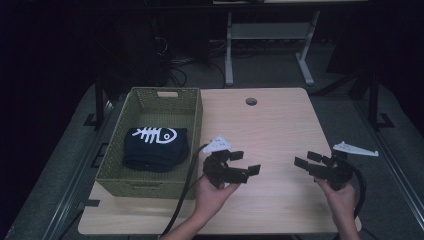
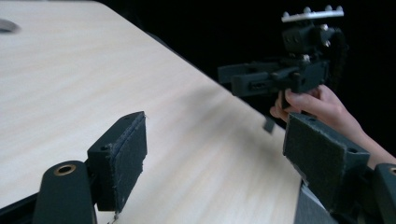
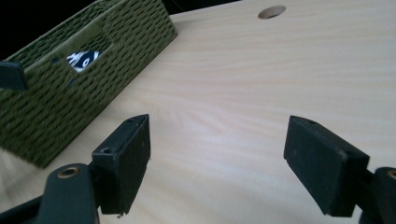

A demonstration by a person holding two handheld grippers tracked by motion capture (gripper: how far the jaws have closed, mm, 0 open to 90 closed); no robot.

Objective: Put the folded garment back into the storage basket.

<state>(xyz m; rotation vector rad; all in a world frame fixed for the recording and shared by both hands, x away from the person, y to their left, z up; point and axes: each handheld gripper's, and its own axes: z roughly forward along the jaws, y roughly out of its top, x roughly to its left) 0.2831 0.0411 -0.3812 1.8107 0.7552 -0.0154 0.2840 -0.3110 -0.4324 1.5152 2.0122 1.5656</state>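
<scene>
High view: a folded dark garment (image 1: 156,148) with a white fishbone print lies flat inside a green woven basket (image 1: 196,131) on the left of a pale wooden table (image 1: 275,130). The left gripper (image 1: 245,164) and right gripper (image 1: 306,161) hover over bare tabletop right of the basket, jaws spread, holding nothing.

Left gripper view: its released jaws frame bare wood; the other gripper (image 2: 243,78) faces it farther off.

Right gripper view: open jaws point toward the basket's wall (image 3: 70,98), the print visible through a handle slot.

The garment looks soft, light and floppy, likely best pinched at a folded edge.
</scene>
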